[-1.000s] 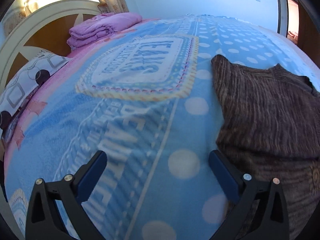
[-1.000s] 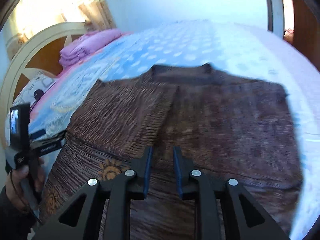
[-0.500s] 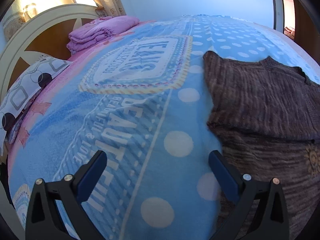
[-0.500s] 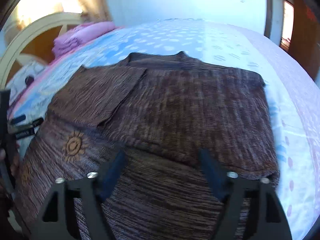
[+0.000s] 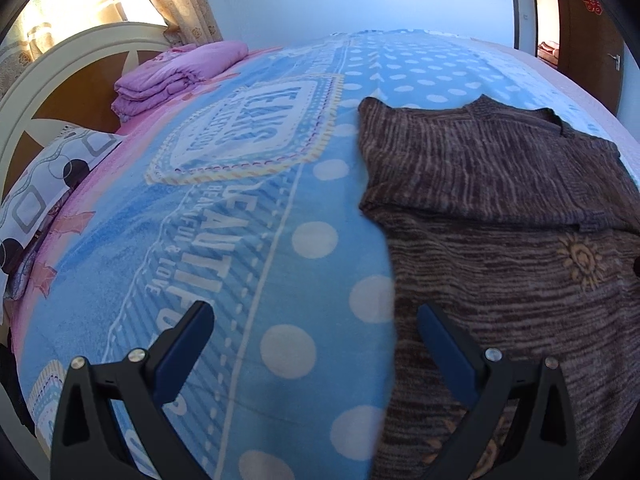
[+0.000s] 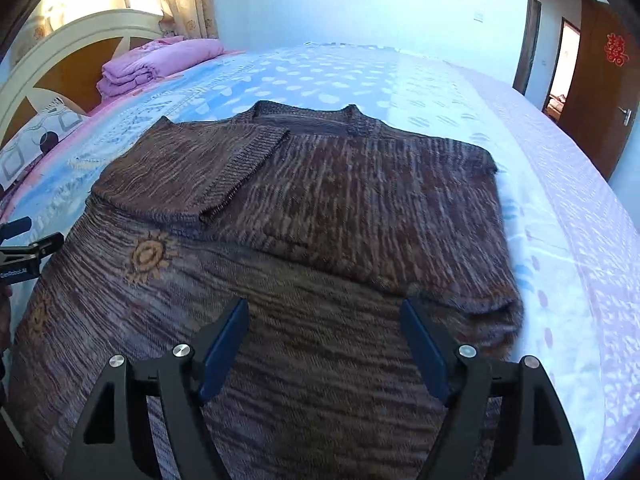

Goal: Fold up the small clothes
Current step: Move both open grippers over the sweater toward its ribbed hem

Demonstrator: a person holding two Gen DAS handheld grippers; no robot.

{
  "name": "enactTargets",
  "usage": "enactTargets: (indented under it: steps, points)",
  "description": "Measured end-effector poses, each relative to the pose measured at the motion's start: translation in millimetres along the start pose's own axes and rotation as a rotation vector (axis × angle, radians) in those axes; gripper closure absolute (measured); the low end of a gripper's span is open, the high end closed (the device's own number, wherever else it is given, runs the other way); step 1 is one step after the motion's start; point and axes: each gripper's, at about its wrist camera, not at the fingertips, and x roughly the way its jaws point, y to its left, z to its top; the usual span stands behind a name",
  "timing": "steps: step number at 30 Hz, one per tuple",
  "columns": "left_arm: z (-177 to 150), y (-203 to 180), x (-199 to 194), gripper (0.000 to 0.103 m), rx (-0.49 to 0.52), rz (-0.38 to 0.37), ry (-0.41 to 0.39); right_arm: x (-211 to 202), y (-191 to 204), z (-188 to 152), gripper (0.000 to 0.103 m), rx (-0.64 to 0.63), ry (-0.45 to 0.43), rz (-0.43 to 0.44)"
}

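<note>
A brown striped knit sweater [image 6: 360, 208] with orange sun motifs lies flat on the bed, both sleeves folded in over its chest. My right gripper [image 6: 323, 334] hovers open over the sweater's lower half, nothing between its fingers. In the left wrist view the same sweater [image 5: 500, 216] fills the right side. My left gripper [image 5: 314, 340] stands open above the blue blanket [image 5: 240, 220], its right finger over the sweater's left edge and nothing held. The left gripper's tip [image 6: 24, 248] also shows at the left border of the right wrist view.
A folded pink quilt [image 5: 180, 72] and a patterned pillow [image 5: 40, 192] lie by the cream headboard [image 6: 60, 52] at the back left. A brown door [image 6: 600, 92] stands at the far right. The bed's right side [image 6: 560, 240] is pale pink sheet.
My right gripper went from nearly shut to wide open and drew back toward the sweater's hem. The left gripper shifted so more of the sweater shows on its right.
</note>
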Motion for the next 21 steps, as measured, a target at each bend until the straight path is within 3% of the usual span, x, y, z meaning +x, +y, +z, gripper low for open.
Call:
enactTargets:
  steps: [15,21]
  points:
    - [-30,-5,-42,0.000,0.025,-0.110,-0.005,-40,8,-40,0.025,-0.009,0.019,0.010]
    - [-49,-1,-62,0.000,0.070,-0.115,-0.022,-61,14,-62,0.025,-0.006,0.024,0.035]
